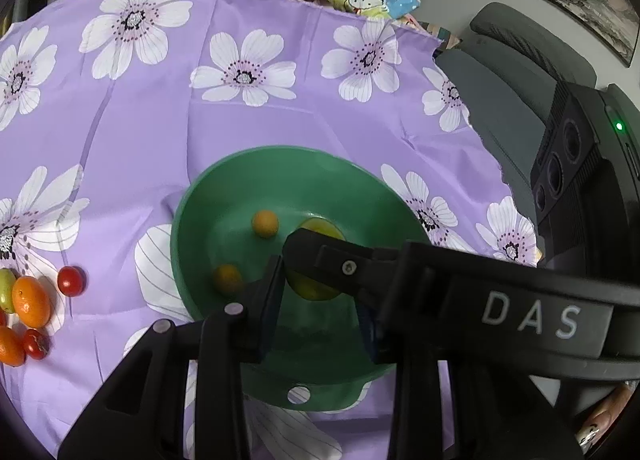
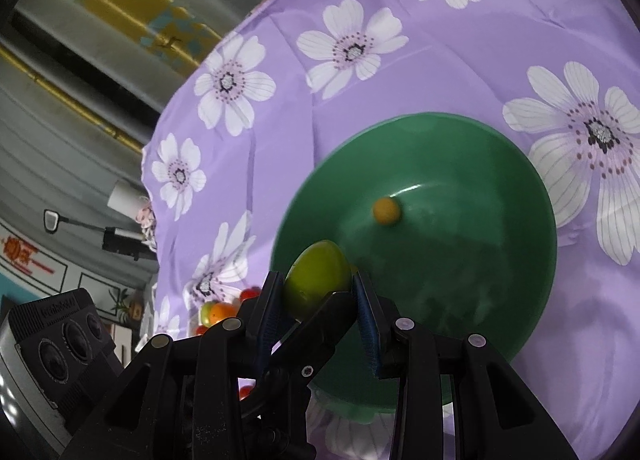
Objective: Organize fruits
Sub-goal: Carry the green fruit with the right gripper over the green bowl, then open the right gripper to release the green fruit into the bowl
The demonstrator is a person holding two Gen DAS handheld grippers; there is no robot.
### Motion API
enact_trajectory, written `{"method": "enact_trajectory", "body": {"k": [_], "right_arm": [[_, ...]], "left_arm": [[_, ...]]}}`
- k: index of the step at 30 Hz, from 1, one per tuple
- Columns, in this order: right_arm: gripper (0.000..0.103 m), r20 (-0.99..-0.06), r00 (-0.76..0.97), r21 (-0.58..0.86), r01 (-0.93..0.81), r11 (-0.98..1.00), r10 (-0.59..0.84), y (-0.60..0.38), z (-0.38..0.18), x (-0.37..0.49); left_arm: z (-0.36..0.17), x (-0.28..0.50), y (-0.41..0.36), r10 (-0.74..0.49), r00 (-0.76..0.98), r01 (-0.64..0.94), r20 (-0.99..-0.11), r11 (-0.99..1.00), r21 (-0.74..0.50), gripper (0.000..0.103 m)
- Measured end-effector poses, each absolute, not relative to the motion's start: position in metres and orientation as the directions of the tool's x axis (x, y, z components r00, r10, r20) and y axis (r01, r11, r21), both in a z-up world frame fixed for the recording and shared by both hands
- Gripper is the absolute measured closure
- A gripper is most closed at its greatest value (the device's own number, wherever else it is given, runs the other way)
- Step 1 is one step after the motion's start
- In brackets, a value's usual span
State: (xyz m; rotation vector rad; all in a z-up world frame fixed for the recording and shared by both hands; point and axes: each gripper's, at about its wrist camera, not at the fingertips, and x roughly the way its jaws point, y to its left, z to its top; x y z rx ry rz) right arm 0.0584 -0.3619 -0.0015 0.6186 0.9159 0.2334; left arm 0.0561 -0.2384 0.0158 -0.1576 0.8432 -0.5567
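The right gripper [image 2: 318, 292] pinches a yellow-green oval fruit [image 2: 316, 278] over the green plastic bowl [image 2: 500, 148]; next, release it inside; the left gripper [image 1: 320, 324] hangs spread

Purple floral tablecloth [image 1: 160, 132] carries a green bowl [image 1: 208, 188] and loose fruits [image 1: 30, 302]

My two fisheye views are evenly and softly lit, with no harsh glare. The green bowl [image 2: 500, 164] carries a pale sheen on its inner wall at the right wrist view's centre, and its lower inside looks smeared. Straight lines bend hard toward the edges, and dark vignette fills every corner. My own black linkages along the bottom sit underexposed. The yellow-green fruit [image 2: 318, 276] looks slightly soft.
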Motion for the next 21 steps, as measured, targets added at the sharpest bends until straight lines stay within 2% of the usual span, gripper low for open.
{"method": "enact_trajectory", "body": {"k": [10,16,17,18,21], "right_arm": [[0.065,-0.707,0.555,0.582,0.107,0.806,0.438,-0.365,-0.012,0.064],[0.065,-0.725,0.570,0.551,0.145,0.822,0.386,-0.368,-0.010,0.065],[0.063,-0.724,0.581,0.548,0.155,0.822,0.373,-0.371,-0.010,0.064],[0.054,-0.721,0.588,0.548,0.160,0.821,0.367,-0.372,-0.009,0.064],[0.043,-0.694,0.644,0.541,0.171,0.823,0.322,-0.376,-0.003,0.061]], "left_arm": [[0.003,0.062,-0.238,-0.537,0.490,0.380,-0.687,0.841,-0.387,0.069],[0.005,0.057,-0.235,-0.510,0.513,0.382,-0.690,0.856,-0.348,0.070],[0.007,0.056,-0.231,-0.506,0.520,0.382,-0.688,0.858,-0.343,0.069],[0.009,0.056,-0.226,-0.503,0.527,0.379,-0.685,0.860,-0.341,0.069],[0.019,0.051,-0.207,-0.497,0.555,0.355,-0.667,0.867,-0.350,0.067]]}}
